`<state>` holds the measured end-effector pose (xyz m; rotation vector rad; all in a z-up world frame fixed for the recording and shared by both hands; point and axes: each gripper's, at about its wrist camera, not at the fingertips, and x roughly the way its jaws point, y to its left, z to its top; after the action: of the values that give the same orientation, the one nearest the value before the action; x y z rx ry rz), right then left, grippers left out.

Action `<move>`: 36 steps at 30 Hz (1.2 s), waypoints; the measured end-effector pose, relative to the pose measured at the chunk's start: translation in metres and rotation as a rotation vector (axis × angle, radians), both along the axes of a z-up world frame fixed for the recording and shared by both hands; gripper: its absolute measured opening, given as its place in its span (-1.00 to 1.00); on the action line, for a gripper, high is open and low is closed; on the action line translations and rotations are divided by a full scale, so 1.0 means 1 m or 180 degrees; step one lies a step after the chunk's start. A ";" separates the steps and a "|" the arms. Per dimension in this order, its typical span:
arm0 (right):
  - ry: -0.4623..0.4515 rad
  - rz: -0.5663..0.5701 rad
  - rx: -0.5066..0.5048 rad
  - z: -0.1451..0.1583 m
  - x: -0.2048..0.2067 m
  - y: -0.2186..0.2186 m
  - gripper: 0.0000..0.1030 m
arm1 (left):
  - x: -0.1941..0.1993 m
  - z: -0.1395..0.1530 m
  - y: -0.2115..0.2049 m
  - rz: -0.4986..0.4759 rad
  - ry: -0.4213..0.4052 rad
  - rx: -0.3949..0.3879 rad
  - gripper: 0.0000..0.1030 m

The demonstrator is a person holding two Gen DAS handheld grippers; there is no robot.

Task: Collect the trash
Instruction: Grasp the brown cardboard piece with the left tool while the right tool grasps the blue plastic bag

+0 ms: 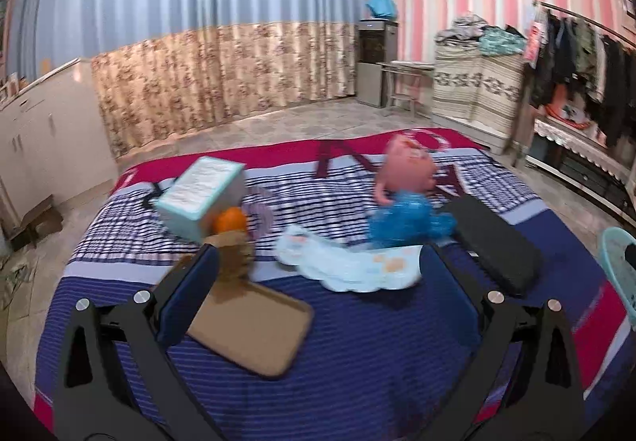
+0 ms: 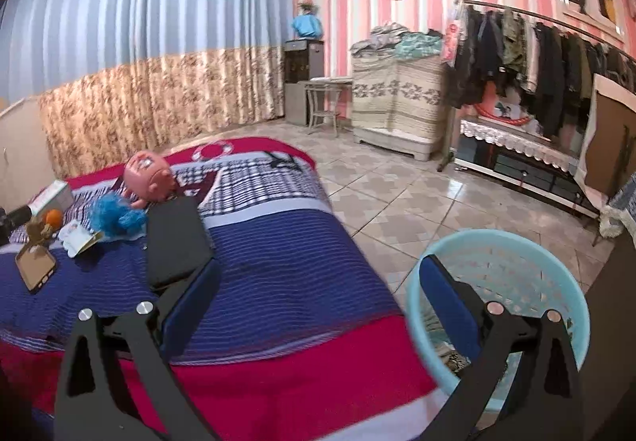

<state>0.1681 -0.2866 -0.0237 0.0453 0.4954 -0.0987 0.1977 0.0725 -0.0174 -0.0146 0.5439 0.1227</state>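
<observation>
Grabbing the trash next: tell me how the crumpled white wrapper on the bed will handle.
The crumpled white wrapper looks thin and wrinkled, so it is probably floppy and light. It lies flat on the striped blanket, so the open left gripper may pinch fabric too.

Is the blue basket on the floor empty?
No. The light blue basket already holds some crumpled things at the bottom; what they are is too blurry to tell.

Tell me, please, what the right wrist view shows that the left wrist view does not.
Only the right wrist view shows the inside of the light blue basket on the floor, beside the bed. Only the left wrist view shows the pale wrapper spread flat and the teal box close up. Both share the brown tray, the black case, the pink doll and open, empty tongs.
</observation>
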 end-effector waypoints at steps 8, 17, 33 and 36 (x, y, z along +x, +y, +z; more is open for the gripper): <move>0.0177 0.0425 -0.0058 -0.007 0.029 0.055 0.90 | -0.001 -0.013 0.046 0.0235 0.0067 0.0088 0.89; 0.0298 0.1036 -0.0345 -0.016 0.070 0.138 0.90 | 0.007 -0.033 0.097 0.0458 0.0271 0.0027 0.89; 0.0572 0.1546 -0.0391 -0.024 0.140 0.222 0.89 | 0.068 -0.047 0.089 0.0158 0.0512 -0.0074 -0.20; 0.0666 0.1551 -0.0308 -0.030 0.154 0.232 0.64 | 0.065 -0.047 0.095 0.0209 0.0475 -0.0106 -0.20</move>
<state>0.3221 -0.0548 -0.0538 -0.1822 0.6970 0.3531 0.2628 0.1676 -0.0645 -0.0562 0.6946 0.1797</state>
